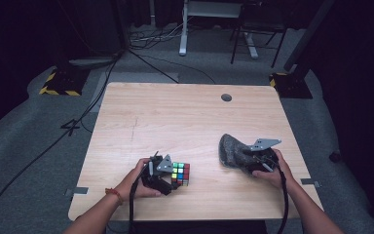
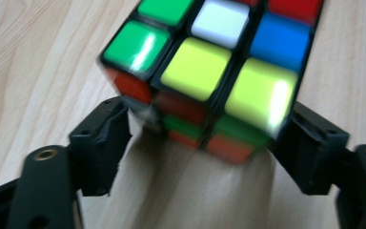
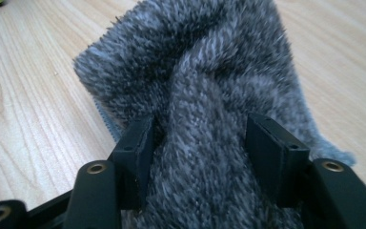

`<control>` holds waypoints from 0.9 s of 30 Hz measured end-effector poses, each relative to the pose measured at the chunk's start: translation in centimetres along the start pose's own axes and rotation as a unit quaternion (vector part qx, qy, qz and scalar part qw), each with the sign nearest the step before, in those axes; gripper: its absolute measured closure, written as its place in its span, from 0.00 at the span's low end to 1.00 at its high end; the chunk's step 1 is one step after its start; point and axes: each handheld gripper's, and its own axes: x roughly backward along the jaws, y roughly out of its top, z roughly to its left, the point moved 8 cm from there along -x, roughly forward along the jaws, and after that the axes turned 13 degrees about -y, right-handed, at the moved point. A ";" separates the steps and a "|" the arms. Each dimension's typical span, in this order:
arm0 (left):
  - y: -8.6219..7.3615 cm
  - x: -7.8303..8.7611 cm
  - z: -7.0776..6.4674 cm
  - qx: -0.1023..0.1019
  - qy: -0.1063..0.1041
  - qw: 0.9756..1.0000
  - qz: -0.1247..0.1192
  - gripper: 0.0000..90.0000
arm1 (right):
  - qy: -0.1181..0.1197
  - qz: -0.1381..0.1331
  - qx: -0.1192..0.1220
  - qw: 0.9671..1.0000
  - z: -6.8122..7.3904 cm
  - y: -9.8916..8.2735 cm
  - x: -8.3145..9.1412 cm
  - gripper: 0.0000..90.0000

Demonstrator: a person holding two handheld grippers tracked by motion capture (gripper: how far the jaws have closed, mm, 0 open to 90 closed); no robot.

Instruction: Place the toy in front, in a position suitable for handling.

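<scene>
A scrambled colour cube [image 1: 180,174] stands on the wooden table [image 1: 175,117] near the front left. My left gripper [image 1: 173,177] comes at it from the left. In the left gripper view the cube [image 2: 205,71] sits between the black jaws, whose tips press on its two lower corners; my left gripper [image 2: 207,126] is shut on it. A grey fuzzy cloth [image 1: 231,148] lies bunched at the front right. My right gripper [image 1: 248,159] meets it from the right. In the right gripper view a raised fold of the cloth [image 3: 195,71] is squeezed between my right gripper's [image 3: 200,140] pads.
A round cable hole [image 1: 226,97] sits near the table's far edge. Bare wood spreads across the back and middle. Beyond the table, cables run over the grey floor, with a yellow-and-black striped base [image 1: 58,84] at the left and another stand foot [image 1: 292,83] at the right.
</scene>
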 end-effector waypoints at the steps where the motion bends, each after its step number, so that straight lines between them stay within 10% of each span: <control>1: -0.2 0.3 0.2 0.005 -0.001 1.000 -0.003 0.25 | 0.001 0.000 0.002 1.000 0.1 0.0 0.0 0.49; 12: -0.2 2.6 2.7 0.029 0.052 0.998 -0.033 0.23 | 0.006 0.000 0.003 1.000 0.3 -0.1 0.1 0.48; 20: -0.2 2.0 0.1 0.020 0.021 0.999 -0.043 0.18 | 0.008 0.003 0.001 1.000 0.3 -0.2 0.0 0.49; 27: 1.2 0.3 -0.9 0.028 0.054 0.997 -0.046 0.18 | 0.006 0.005 0.002 1.000 0.4 -0.2 0.0 0.49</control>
